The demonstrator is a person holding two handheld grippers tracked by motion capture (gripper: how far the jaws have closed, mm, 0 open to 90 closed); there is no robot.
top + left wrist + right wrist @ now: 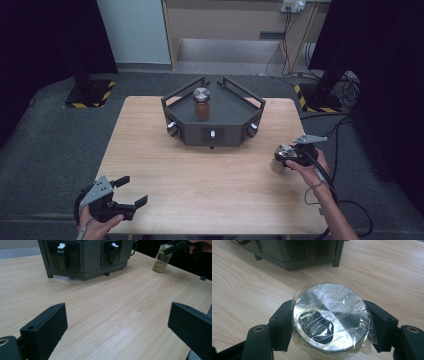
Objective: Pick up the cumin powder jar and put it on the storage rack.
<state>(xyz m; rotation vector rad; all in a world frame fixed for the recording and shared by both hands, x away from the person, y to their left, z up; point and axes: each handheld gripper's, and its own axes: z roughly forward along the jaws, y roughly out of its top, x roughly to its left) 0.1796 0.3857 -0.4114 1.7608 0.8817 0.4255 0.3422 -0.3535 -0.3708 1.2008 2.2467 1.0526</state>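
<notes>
A dark grey angular tray-stand (230,102) sits at the table's far middle, with a brown jar (201,104) with a metal lid standing on it. My right gripper (288,155) at the right edge is shut on a second jar (278,163) with pale contents. In the right gripper view its metal lid wrapped in clear film (331,319) sits between both jaws. In the left gripper view the same jar (161,260) hangs just above the wood at top right. My left gripper (131,190) stands wide open at the near left corner, holding nothing.
The stand's front faces carry knobs and white-marked latches (61,255). Bare light wood tabletop (210,175) lies between the two grippers. Cables (345,200) trail off the right side. Dark floor surrounds the table.
</notes>
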